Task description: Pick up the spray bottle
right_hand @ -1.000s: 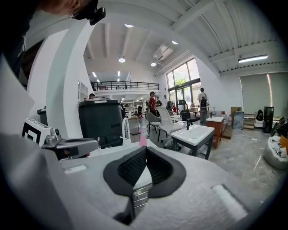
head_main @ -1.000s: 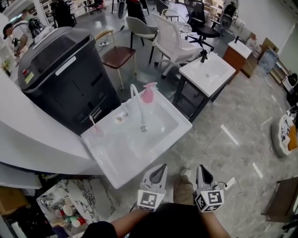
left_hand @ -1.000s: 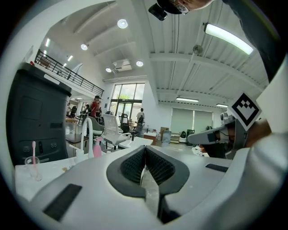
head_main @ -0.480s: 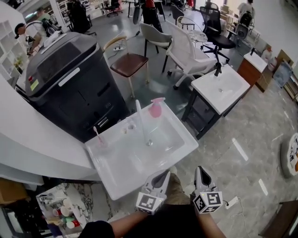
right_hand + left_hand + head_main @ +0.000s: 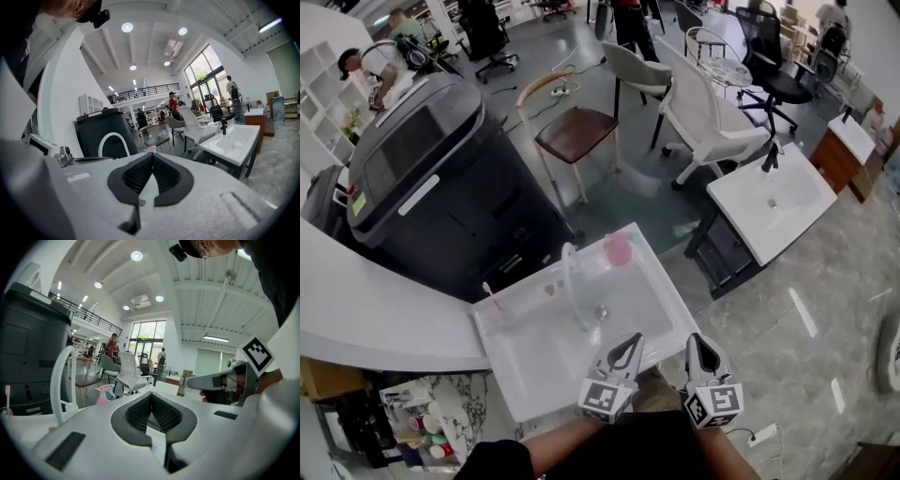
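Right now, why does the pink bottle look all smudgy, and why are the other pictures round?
Head view: the pink spray bottle and white tap are smeared and blurry. Left and right gripper views: wide lenses curve everything and leave black corners; the ceiling lights glare.

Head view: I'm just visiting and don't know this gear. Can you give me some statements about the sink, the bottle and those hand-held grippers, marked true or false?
1. The pink spray bottle stands at the white sink's far corner. True.
2. The left hand-held gripper is shut on the spray bottle. False: it is shut on nothing, near the sink's front edge, apart from the bottle.
3. The right hand-held gripper has its jaws together, empty. True.
4. The faucet on this sink is black. False: it is a white arch; the black faucet belongs to the other sink at the right.
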`<state>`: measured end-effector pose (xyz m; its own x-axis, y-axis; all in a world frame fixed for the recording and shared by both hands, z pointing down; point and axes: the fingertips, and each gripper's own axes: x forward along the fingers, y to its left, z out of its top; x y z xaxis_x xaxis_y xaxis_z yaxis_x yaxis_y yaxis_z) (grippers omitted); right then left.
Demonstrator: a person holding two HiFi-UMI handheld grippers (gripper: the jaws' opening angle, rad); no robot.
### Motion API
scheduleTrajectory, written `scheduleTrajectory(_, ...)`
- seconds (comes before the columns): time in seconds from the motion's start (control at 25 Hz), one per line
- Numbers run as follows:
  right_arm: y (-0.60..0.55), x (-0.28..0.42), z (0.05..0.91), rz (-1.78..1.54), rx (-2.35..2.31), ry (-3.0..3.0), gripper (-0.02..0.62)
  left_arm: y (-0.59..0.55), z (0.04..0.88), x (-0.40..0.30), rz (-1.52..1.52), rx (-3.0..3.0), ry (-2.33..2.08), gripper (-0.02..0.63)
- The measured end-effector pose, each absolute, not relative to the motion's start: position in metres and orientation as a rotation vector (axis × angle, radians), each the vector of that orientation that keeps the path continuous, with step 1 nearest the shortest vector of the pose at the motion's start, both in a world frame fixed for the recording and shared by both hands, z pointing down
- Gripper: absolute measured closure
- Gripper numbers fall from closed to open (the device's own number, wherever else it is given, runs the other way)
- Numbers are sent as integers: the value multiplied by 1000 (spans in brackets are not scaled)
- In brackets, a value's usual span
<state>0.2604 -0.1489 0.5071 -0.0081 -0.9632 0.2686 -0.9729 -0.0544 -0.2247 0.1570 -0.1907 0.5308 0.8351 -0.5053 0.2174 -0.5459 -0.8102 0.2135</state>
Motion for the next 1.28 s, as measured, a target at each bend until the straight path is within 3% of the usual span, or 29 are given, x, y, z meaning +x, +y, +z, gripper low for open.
scheduleTrajectory(0.8,-312,331,563,614,1742,-2356,595,-386,646,198,363,2411,-1272,589)
scheduleTrajectory(0.96,-323,339,577,647,1703,-2350,595,-411,673,202,364,2327,-1254,454)
scheduleTrajectory(1.28,-327,359,603,748,1696,-2291,595,-457,723,210,425,2261,-1299,288)
